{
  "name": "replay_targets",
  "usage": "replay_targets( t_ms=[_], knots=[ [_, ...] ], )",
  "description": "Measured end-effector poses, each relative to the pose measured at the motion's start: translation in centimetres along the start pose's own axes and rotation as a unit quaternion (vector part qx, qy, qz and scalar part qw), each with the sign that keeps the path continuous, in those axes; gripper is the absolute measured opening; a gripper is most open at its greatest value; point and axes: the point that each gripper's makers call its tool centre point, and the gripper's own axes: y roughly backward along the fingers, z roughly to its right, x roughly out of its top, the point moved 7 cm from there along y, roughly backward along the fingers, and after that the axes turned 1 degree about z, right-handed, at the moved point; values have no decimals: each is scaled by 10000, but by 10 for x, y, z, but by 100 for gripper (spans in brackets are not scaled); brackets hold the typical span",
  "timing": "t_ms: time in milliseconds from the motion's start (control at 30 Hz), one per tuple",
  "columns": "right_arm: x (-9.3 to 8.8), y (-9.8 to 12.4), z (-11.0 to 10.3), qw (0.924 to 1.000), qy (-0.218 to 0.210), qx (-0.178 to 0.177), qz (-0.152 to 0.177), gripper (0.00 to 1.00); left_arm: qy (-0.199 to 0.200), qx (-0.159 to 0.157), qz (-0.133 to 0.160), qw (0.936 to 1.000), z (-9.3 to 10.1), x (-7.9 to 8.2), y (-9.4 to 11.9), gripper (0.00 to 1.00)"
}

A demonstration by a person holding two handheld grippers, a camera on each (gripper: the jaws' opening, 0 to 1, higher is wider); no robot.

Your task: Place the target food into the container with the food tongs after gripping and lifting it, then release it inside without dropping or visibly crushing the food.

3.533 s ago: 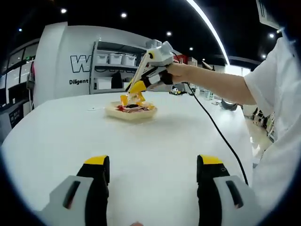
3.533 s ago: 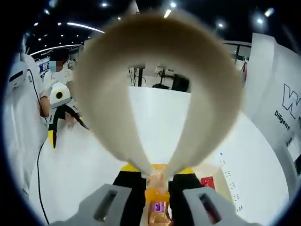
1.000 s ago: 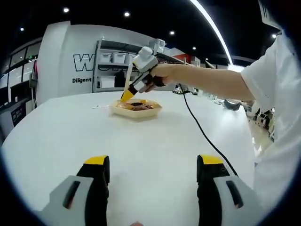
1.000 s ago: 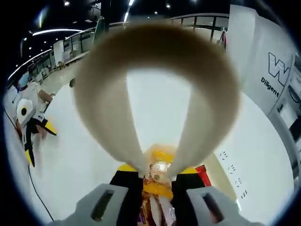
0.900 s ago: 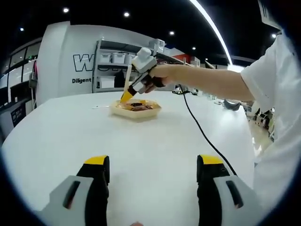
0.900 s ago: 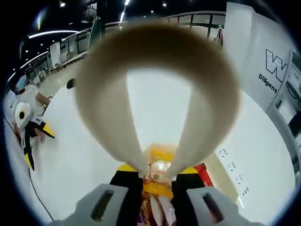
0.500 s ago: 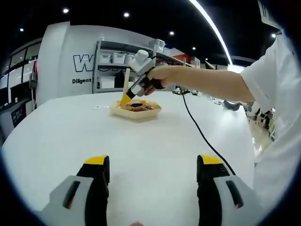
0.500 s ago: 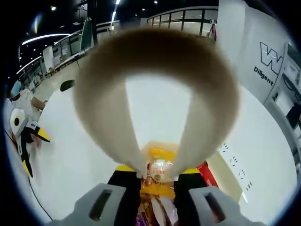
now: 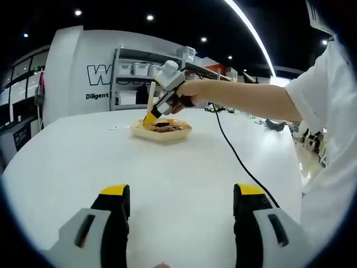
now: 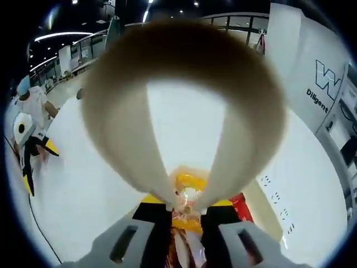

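Observation:
A shallow cream tray (image 9: pixel 162 131) of wrapped snacks sits at the far side of the white table. In the left gripper view a person's hand holds my right gripper (image 9: pixel 150 116) over it, tips down in the tray, with the pale tongs (image 9: pixel 150 95) rising beside it. In the right gripper view the beige tongs (image 10: pixel 128 145) loop wide in front of the lens and my right gripper (image 10: pixel 184 207) is shut on their arms. A yellow wrapped snack (image 10: pixel 189 183) lies right at the tong ends, over the tray rim (image 10: pixel 266 207). My left gripper (image 9: pixel 182 194) stands open near the table's front.
A black cable (image 9: pixel 237 153) runs from the right gripper across the white table (image 9: pixel 184 167) toward the person's sleeve (image 9: pixel 323 100). A red packet (image 10: pixel 245 204) lies in the tray. Shelves with bins (image 9: pixel 134 71) stand behind. The left gripper (image 10: pixel 25 146) shows far left.
Since 3.5 s ago the right gripper has come down from above the tray, with the yellow snack, into it. Over the last second it only shifted slightly. The left gripper has stayed still.

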Motion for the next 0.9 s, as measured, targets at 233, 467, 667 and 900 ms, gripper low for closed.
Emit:
replay_targets(
  t_ms=[233,467,667,900],
  knots=[
    [2,6,-7,9995,253,173,44,10,8,10,-2,10000,0,-1,1,75],
    [8,11,-7,9971,656,367,104,10,13,19,-11,10000,0,-2,1,75],
    [6,6,-6,9940,982,462,-111,14,4,15,-6,10000,1,-1,2,75],
    [1,11,-1,9982,463,376,-71,13,10,33,-25,10000,1,-2,3,75]
  ],
)
